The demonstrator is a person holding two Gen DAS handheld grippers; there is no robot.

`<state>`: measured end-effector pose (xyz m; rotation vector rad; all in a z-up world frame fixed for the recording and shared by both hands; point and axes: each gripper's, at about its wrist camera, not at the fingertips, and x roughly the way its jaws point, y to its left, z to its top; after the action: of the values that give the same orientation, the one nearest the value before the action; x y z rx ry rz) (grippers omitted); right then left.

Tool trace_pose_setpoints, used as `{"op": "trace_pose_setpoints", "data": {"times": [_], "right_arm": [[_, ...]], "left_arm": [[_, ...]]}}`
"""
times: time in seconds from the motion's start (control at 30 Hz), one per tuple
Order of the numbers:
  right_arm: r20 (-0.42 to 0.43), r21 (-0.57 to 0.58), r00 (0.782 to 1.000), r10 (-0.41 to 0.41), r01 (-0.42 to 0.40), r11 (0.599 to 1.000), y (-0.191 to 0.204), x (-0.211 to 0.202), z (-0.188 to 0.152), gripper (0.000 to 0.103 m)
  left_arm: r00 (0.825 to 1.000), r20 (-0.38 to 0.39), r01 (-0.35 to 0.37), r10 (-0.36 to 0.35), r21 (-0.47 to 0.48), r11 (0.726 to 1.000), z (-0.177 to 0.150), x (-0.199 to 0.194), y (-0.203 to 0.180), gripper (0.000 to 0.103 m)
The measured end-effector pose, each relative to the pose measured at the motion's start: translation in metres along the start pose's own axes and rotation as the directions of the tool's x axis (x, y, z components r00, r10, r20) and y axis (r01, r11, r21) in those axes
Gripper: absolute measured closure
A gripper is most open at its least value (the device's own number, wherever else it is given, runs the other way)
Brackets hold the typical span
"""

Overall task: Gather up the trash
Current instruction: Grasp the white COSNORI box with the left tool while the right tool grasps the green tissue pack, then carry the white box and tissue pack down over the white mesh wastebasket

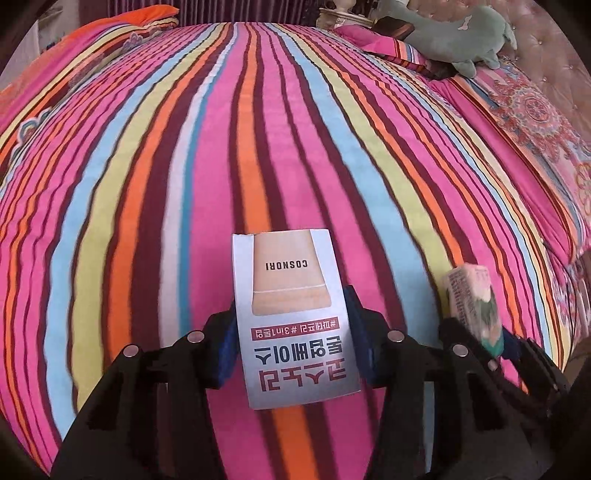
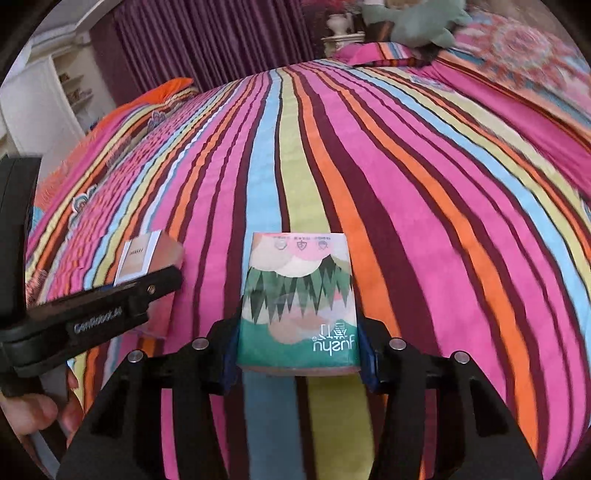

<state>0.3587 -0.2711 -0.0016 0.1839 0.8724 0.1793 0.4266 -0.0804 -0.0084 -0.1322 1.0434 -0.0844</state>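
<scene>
My left gripper (image 1: 291, 332) is shut on a white cosmetics box (image 1: 291, 314) printed COSNORI, held above the striped bedspread (image 1: 258, 147). My right gripper (image 2: 297, 343) is shut on a green and pink tissue pack (image 2: 297, 295), also above the bed. In the left wrist view the tissue pack (image 1: 472, 299) shows at the lower right, in the right gripper. In the right wrist view the left gripper's black finger (image 2: 110, 306) and the cosmetics box (image 2: 144, 262) show at the left, with the person's hand (image 2: 33, 413) below.
A green plush toy (image 1: 454, 33) and patterned pillows (image 1: 535, 110) lie at the head of the bed on the right. Purple curtains (image 2: 207, 40) and a white shelf (image 2: 70, 88) stand beyond the bed. An orange pillow (image 1: 147, 18) lies at the far left.
</scene>
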Motion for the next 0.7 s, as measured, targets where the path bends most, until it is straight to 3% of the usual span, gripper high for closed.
{"op": "trace_pose_setpoints", "data": {"times": [0.3,0.5,0.7], "right_arm": [[0.064,0.024,0.997,0.044,-0.046,0.999,0.015,-0.054,-0.046,0.055],[0.096,0.048,0.992,0.078,-0.082,0.995,0.021,-0.081,-0.071,0.055],[0.130,0.065,0.984,0.119,-0.129,0.990,0.030,-0.113,-0.094,0.055]], "left_arm": [[0.999,0.053,0.004,-0.007,0.046,0.999,-0.078,-0.057,0.021,0.053],[0.993,0.115,-0.031,0.021,0.094,0.995,-0.114,-0.094,0.023,0.053],[0.987,0.158,-0.020,0.002,0.115,0.993,-0.150,-0.131,0.026,0.053]]}}
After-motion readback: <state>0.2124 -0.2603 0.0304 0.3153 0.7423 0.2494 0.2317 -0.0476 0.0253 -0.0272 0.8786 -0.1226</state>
